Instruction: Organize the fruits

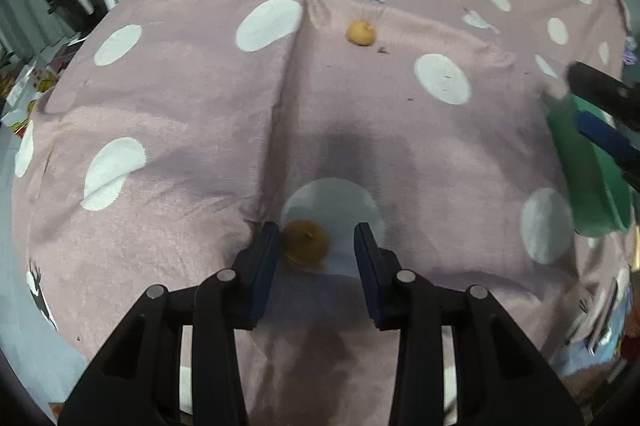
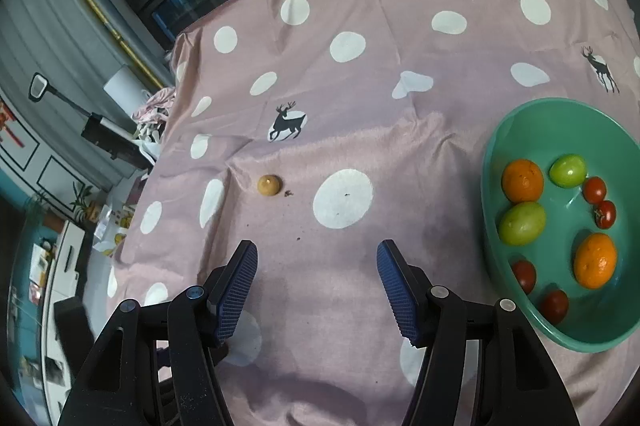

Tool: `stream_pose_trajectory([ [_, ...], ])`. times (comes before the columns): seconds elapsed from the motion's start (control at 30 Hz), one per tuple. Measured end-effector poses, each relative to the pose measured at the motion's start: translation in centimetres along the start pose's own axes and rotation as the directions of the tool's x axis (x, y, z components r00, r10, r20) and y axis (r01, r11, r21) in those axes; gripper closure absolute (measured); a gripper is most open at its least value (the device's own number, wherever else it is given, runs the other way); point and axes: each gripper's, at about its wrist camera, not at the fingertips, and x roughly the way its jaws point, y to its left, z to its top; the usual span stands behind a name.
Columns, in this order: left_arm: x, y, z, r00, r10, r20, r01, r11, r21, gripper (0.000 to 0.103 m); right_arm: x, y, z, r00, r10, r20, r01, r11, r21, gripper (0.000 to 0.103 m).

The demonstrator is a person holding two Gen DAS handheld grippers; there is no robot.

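Teal plastic bowl (image 2: 520,130) already holds oranges, green fruits and cherry tomatoes. Two small round tan fruits remain on the dotted pink cloth (image 1: 180,114): the near tan fruit (image 1: 306,242) sits between the left gripper (image 1: 316,246)'s jaws, touching one pad, not yet clamped; the far tan fruit (image 2: 269,184) waits untouched. Right gripper (image 2: 316,266) hovers open, empty.

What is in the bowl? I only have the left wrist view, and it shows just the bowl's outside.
Observer: The bowl holds two oranges, two green fruits and four small red fruits.
Operator: Any room left in it?
Observer: Yes, the middle of its floor is bare.
Operator: Is the right gripper carrying anything?
Observer: No, its jaws stand open and empty over the cloth.
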Motion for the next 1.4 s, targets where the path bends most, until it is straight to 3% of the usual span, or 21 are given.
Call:
stream_pose_trajectory([
  [0.13, 0.4, -0.6, 0.1, 0.999, 0.036, 0.018, -0.036, 0.999, 0.015, 0.066, 0.0, 0.0, 0.0, 1.0, 0.0, 0.0, 0.0, 1.0, 0.0, 0.04],
  [0.3, 1.9, -1.0, 0.0, 0.998, 0.051, -0.023, -0.05, 0.998, 0.034, 0.07, 0.2, 0.0, -0.1, 1.0, -0.007, -0.004, 0.007, 1.0, -0.003, 0.04],
  [0.43, 1.9, -0.8, 0.0, 0.997, 0.069, 0.018, -0.07, 0.997, 0.024, 0.077, 0.3, 0.0, -0.3, 1.0, -0.014, -0.006, 0.014, 1.0, -0.005, 0.04],
  [0.7, 1.7, -0.8, 0.5, 0.999, 0.005, 0.038, -0.004, 1.0, -0.015, 0.077, 0.9, -0.2, -0.3, 0.999, -0.035, -0.014, 0.035, 0.999, 0.001, 0.04],
  [1.03, -0.2, -0.9, 4.5, 0.977, -0.028, 0.21, 0.032, 0.999, -0.016, 0.077, 1.5, -0.4, 0.0, 0.999, -0.03, 0.033, 0.03, 1.0, 0.005, 0.04],
  [1.23, 0.4, 0.9, 4.2, 0.979, -0.052, 0.198, 0.069, 0.994, -0.08, 0.077, 4.5, 1.3, -0.5, 0.991, -0.134, 0.022, 0.135, 0.987, -0.087, 0.04],
  [1.4, -0.3, 2.3, 3.6, 0.975, -0.002, 0.222, 0.025, 0.994, -0.103, 0.077, 9.0, 3.3, -2.0, 0.96, -0.277, -0.037, 0.263, 0.939, -0.221, 0.04],
])
